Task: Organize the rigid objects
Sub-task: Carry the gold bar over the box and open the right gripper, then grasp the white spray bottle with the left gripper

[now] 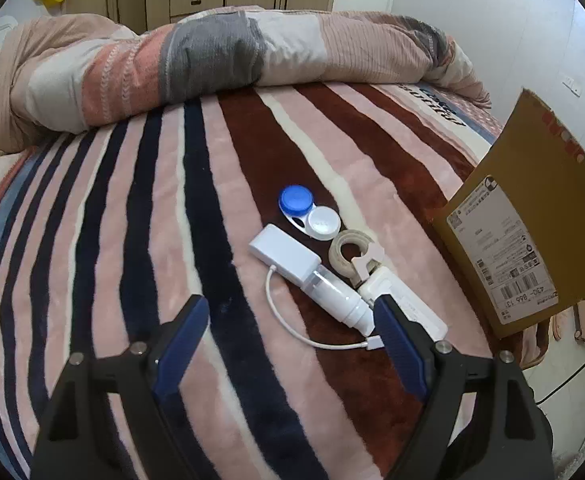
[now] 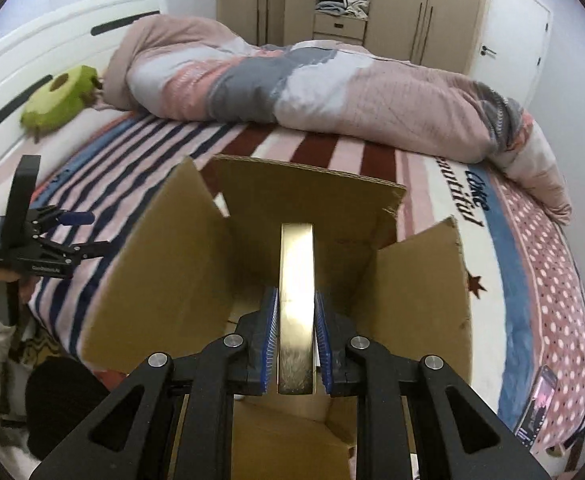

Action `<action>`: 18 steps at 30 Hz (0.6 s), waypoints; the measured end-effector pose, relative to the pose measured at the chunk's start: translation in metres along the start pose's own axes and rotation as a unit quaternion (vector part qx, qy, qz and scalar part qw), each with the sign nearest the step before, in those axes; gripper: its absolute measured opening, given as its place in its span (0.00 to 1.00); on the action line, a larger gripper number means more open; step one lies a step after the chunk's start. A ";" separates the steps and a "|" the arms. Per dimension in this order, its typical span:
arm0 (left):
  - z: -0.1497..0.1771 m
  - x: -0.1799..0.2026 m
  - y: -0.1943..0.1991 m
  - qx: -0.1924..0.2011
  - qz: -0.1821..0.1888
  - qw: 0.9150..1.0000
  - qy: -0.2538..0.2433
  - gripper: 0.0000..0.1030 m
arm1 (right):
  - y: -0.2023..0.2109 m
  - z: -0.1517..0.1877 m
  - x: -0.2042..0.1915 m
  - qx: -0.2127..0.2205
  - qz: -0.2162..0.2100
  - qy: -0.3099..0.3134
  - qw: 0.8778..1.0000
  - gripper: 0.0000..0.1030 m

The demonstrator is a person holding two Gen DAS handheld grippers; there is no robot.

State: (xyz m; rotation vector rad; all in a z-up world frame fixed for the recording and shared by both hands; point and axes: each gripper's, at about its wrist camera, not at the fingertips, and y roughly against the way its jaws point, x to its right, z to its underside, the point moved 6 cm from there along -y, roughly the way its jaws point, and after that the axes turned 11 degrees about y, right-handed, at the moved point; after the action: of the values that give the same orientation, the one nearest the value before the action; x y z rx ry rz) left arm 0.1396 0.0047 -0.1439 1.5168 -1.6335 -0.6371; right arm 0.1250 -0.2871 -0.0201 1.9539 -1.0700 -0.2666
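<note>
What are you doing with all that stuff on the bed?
Someone is tidying small things into a cardboard box on the bed. The right gripper is shut on a flat gold bar, held over the open box. The left gripper is open above the striped blanket, near a contact lens case, a white charger, a small bottle and a tape roll.

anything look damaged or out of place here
The cardboard box has a ragged, torn edge on its far flap. A phone lies near the bed's edge. Otherwise nothing stands out; the small items sit bunched together on the blanket.
</note>
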 end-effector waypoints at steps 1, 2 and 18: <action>0.001 0.000 -0.002 -0.002 0.003 1.000 0.001 0.80 | 0.003 -0.002 0.000 0.008 -0.003 0.000 1.000 0.14; 0.002 0.000 -0.002 -0.003 0.007 1.000 0.002 0.80 | 0.007 -0.005 -0.004 0.019 -0.010 0.001 1.000 0.14; 0.013 0.025 -0.031 -0.012 0.081 0.995 -0.065 0.76 | 0.013 -0.059 -0.122 0.087 -0.107 0.082 0.987 0.14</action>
State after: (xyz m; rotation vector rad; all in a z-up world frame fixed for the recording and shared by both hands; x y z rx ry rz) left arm 0.1479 -0.0265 -0.1705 1.3337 -1.8205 -0.6752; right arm 0.0745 -0.1622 0.0003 2.2105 -0.7994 -0.1291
